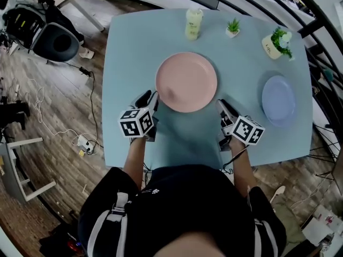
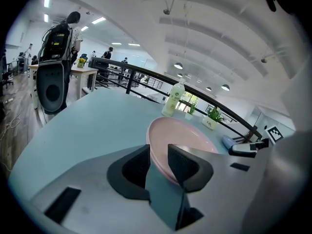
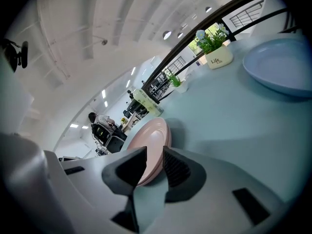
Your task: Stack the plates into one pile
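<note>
Now left gripper and right gripper clamp opposite rims of pink plate between them; probably stiff, slippery, breakable.

Head view steeply down over the table, gripper views low, close, at opposite rims, sharing pink plate.

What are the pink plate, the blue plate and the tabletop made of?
The pink plate looks like plastic or glazed ceramic: smooth, fairly matte, with a thin even rim. The blue plate is probably the same, with a soft sheen. The tabletop looks like painted or laminated board: flat, uniform colour, faint reflections.
</note>
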